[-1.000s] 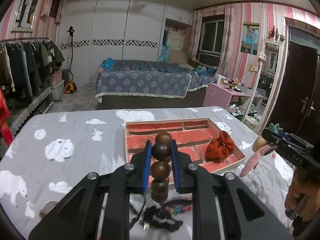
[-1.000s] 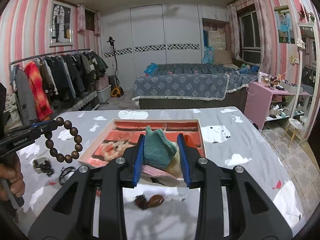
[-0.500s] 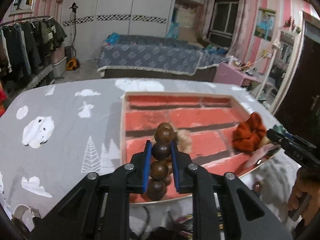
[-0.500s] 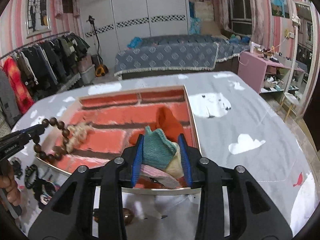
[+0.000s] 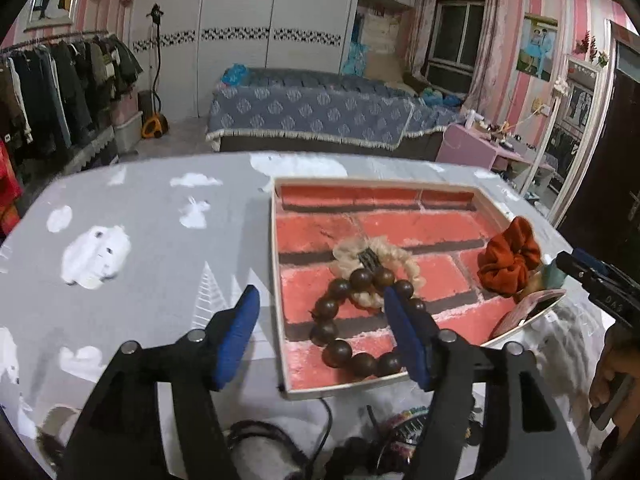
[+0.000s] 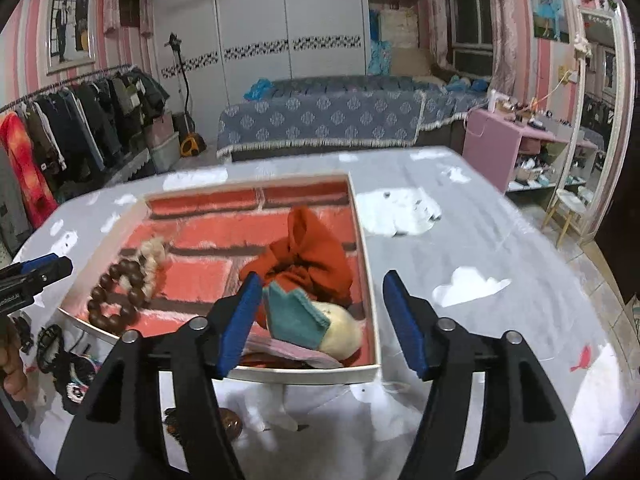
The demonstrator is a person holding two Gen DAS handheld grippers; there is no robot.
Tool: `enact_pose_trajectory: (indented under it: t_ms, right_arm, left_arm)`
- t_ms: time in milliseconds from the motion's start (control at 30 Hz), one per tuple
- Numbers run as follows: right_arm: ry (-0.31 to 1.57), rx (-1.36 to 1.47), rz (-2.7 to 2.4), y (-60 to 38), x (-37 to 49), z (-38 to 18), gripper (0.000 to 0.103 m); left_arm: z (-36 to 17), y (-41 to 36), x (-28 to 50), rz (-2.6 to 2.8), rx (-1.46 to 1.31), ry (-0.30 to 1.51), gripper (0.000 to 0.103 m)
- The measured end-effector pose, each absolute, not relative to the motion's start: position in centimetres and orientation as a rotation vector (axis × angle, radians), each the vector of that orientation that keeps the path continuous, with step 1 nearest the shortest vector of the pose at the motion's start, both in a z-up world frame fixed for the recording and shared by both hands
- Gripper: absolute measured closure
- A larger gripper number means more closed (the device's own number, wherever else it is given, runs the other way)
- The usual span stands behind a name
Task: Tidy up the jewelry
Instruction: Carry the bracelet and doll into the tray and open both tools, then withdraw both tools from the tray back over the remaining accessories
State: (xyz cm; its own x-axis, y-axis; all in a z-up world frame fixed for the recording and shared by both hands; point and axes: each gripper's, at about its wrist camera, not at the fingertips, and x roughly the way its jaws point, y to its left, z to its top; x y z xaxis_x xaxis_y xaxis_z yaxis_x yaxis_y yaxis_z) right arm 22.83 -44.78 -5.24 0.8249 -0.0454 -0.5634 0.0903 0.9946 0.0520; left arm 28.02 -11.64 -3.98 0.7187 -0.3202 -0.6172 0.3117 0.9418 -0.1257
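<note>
A shallow white tray [image 5: 276, 276] [image 6: 370, 280] with a red brick-pattern floor lies on the grey printed cloth. A brown wooden bead bracelet [image 5: 340, 322] [image 6: 114, 300] rests in it, partly over a cream braided hair tie [image 5: 396, 256] [image 6: 154, 254]. My left gripper [image 5: 320, 330] hovers over the bracelet with jaws opening, pads clear of the beads. A teal and cream hair clip on a pink card [image 6: 304, 322] [image 5: 538, 306] lies in the tray's near right corner against a rust scrunchie [image 6: 310, 258] [image 5: 510, 258]. My right gripper [image 6: 322, 320] stands over the clip, jaws opening, not pressing it.
Dark bracelets and a colourful beaded band [image 5: 404, 430] [image 6: 68, 364] lie on the cloth in front of the tray. A small brown item [image 6: 230, 420] sits near the tray's front edge. A person's hand [image 5: 612, 364] holds the other gripper. A bed and clothes rack stand behind.
Both grippers came down to the tray and opened. The bead bracelet left the left jaws and lies in the tray. The teal clip left the right jaws and lies beside the scrunchie.
</note>
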Motion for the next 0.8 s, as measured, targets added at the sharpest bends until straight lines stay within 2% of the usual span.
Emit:
enact_pose_trajectory:
  t_ms: [167, 233, 267, 533, 700, 800]
  right_arm:
    - [0.51, 0.061, -0.071, -44.5, 19.1, -2.4, 0.035]
    - [0.476, 0.06, -0.073, -44.5, 17.1, -1.7, 0.029]
    - [0.469, 0.061, -0.073, -44.4, 16.1, -1.5, 0.029]
    - [0.447, 0.077, -0.061, -43.0, 8.6, -2.6, 0.023]
    - [0.413, 0.071, -0.052, -40.9, 5.9, -3.6, 0.02]
    - [0.424, 0.064, -0.05, -39.9, 6.4, -4.6, 0.02]
  left_arm:
    - [-0.6, -8.4, 24.2, -0.322, -0.013, 0.572, 0.037]
    - [0.5, -6.4, 21.8, -0.299, -0.009, 0.513, 0.022]
    - [0.8, -5.7, 20.9, -0.296, -0.01, 0.498, 0.021]
    - [-0.9, 0.3, 12.0, -0.213, 0.037, 0.399, 0.019]
    - [-3.4, 2.4, 9.6, -0.107, 0.025, 0.384, 0.018]
    - [-5.1, 3.7, 9.9, -0.083, -0.031, 0.44, 0.018]
